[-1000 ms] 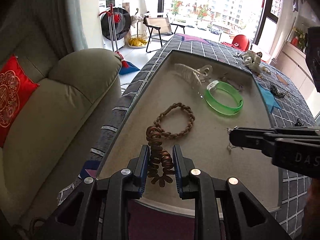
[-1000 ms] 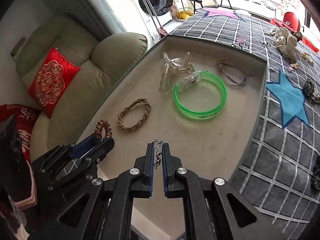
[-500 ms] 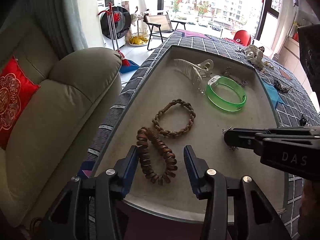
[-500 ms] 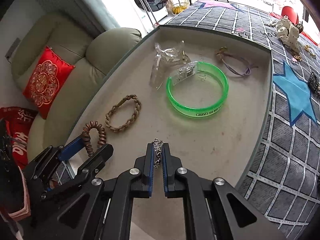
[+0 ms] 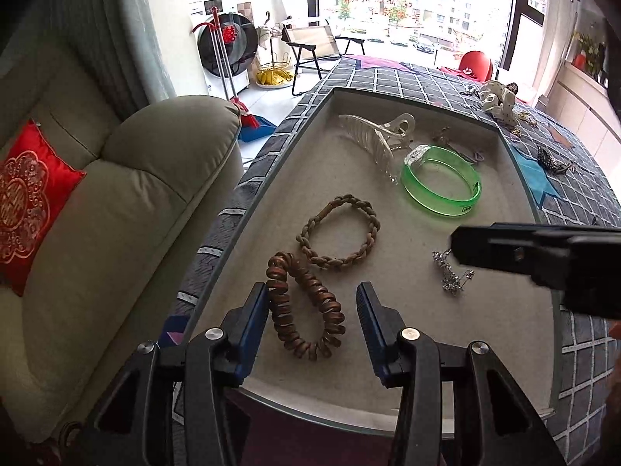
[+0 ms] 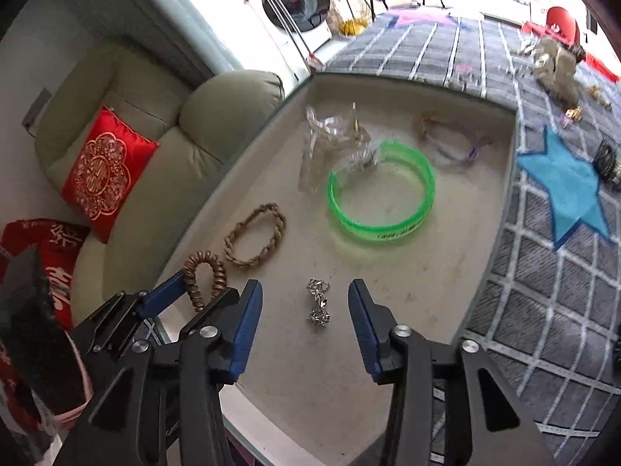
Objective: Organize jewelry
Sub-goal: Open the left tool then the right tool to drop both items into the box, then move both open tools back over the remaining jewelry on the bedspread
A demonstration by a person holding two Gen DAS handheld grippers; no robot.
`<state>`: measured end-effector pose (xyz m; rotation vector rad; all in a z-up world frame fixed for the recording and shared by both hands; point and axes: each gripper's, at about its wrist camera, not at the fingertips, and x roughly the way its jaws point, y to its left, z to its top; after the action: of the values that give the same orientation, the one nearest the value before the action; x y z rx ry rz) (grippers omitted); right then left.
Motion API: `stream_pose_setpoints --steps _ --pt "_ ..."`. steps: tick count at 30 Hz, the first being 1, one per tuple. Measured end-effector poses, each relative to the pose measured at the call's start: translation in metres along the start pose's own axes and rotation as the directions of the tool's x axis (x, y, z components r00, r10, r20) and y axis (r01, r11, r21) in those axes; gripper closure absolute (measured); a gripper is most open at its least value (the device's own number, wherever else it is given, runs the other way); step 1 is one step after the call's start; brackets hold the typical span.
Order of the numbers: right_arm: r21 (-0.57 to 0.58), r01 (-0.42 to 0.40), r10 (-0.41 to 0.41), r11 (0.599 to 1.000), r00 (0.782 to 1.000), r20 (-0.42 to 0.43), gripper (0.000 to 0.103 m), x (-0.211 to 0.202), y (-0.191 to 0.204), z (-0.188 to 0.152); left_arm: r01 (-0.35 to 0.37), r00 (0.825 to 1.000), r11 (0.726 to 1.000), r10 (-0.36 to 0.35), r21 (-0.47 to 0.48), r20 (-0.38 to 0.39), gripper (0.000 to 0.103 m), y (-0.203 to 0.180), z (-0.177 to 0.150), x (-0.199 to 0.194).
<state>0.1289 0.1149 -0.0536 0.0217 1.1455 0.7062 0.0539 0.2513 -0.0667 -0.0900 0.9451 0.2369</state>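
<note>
While angled steeply down over the beige tray (image 5: 504,341) on the table: left gripper (image 5: 312,320) parted about halfway, jaws clear of the brown coil bracelet (image 5: 304,306) lying flat between them; nothing gripped. Left-hand pad close beside the coil's upper loop, contact hard to judge; right-hand pad well apart from it. Right gripper (image 6: 304,320) likewise tilted down and parted about halfway, jaws having just been opening, with the silver rhinestone piece (image 6: 318,306) loose on the tray between them, touching neither pad. From the left wrist view, only the dark body of the right gripper (image 5: 543,252) reaching in from the right edge, over that silver piece (image 5: 452,272).

Coil bracelet: copper-brown spiral, folded into a lopsided loop, near the tray's front corner. Just beyond it, a tan braided bracelet (image 5: 339,231), a closed ring lying flat, close to the coil, possibly touching. Farther back, a translucent green bangle (image 5: 442,186) with a clear tag on its rim, and a clear plastic hair claw (image 5: 378,136) beside it. At the far edge, a thin lilac cord bracelet (image 6: 452,143), somewhat blurred. Silver piece: small, sparkly, 2 clustered lumps joined by a short link.

Around the tray, a grey checked cloth (image 6: 543,272) with a blue star; more trinkets on it at the far right.
</note>
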Motion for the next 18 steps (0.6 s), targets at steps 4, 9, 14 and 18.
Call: stream_pose_setpoints --steps 4,9,14,18 --pt "0.021 0.003 -0.004 1.0 0.999 0.042 0.053 -0.019 -0.006 0.0 -0.009 0.999 1.0 0.009 -0.008 0.038 0.0 0.0 0.002 -0.009" --pt "0.044 0.019 -0.022 0.999 0.997 0.07 0.053 -0.037 -0.013 -0.005 -0.013 0.998 1.0 0.013 0.008 0.067 0.0 -0.004 0.006 -0.02" --pt "0.054 0.03 -0.034 0.998 0.996 0.085 0.047 -0.051 -0.022 -0.014 -0.018 0.997 1.0 0.017 0.019 0.076 0.0 -0.01 0.004 -0.028" --pt "0.068 0.025 -0.031 0.997 0.995 0.092 0.041 -0.061 -0.029 -0.022 -0.021 0.996 0.999 0.018 0.031 0.082 0.0 -0.016 0.002 -0.034"
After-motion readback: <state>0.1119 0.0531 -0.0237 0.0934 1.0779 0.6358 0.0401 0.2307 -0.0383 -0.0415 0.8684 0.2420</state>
